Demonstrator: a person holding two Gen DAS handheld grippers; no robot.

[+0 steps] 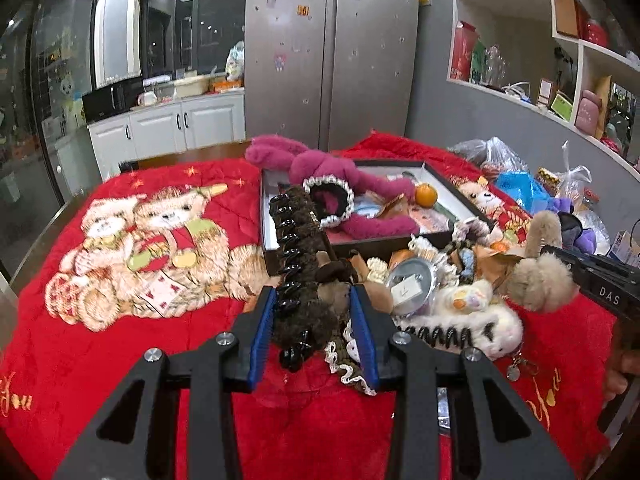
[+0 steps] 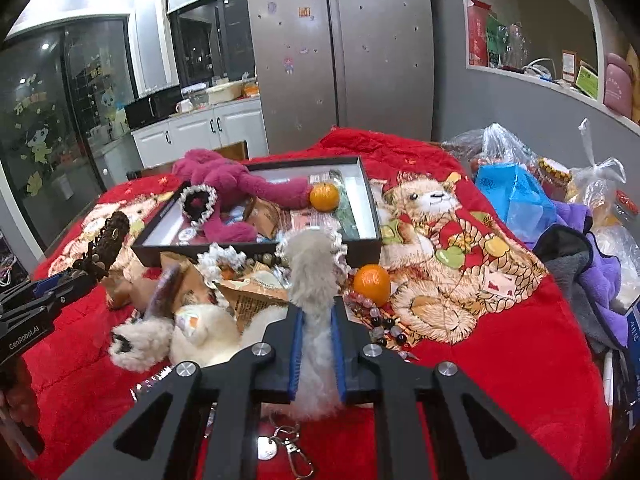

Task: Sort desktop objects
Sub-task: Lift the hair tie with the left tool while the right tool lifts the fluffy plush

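My left gripper (image 1: 312, 296) is shut on a brown furry hair claw (image 1: 298, 240) with black teeth, which sticks up and forward above the red blanket. In the right wrist view that same left gripper (image 2: 86, 274) and hair claw (image 2: 114, 232) show at the left edge. My right gripper (image 2: 316, 312) is shut on a grey-white furry keychain (image 2: 314, 264); its metal ring and clasp (image 2: 286, 446) dangle below. A black box (image 2: 370, 200) with a white inside lies behind, holding a pink plush (image 2: 224, 178), an orange (image 2: 324, 197) and a lace-trimmed scrunchie (image 2: 196, 200).
In front of the box lies a heap of small things: a white plush (image 2: 200, 336), a second orange (image 2: 372, 284), a bead bracelet (image 2: 380, 320), a round tin (image 1: 412, 286). Plastic bags (image 2: 516, 196) and purple cloth (image 2: 600, 276) crowd the right side. A red bear-print blanket (image 1: 120, 240) covers the table.
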